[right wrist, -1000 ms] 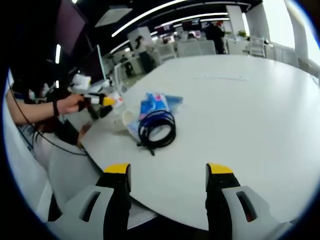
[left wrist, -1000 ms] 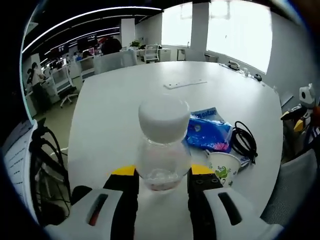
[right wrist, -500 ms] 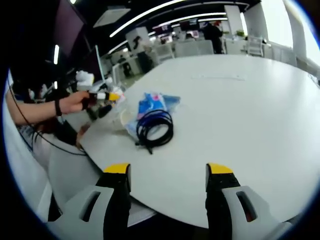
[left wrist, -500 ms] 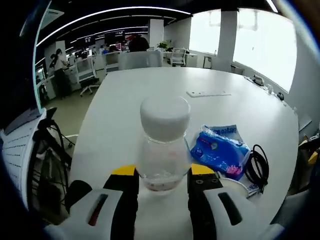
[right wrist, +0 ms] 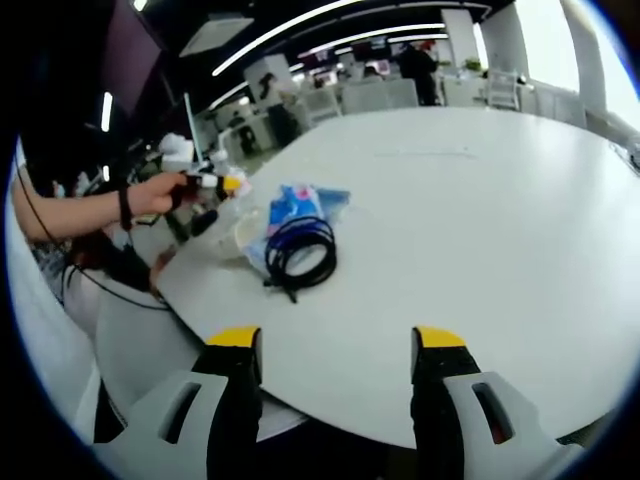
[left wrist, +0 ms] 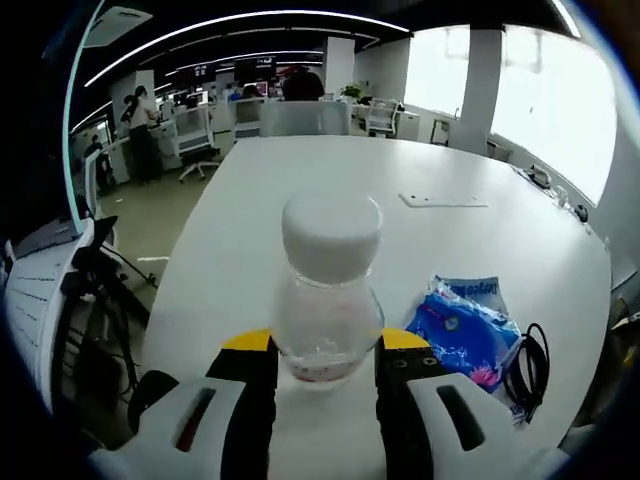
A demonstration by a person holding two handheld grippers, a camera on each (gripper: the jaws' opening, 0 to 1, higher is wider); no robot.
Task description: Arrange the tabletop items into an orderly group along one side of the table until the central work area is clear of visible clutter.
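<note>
Left gripper view: our left hand-held gripper grasps the bottle; right hand-held gripper released.
Top-heavy bottle could topple onto the bench if set down tilted.

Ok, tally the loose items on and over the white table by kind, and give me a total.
Clear bottle with white cap, held in the left gripper: 1
Blue tissue pack: 1
Coiled black cable: 1
Paper cup: 1
Total: 4
</note>
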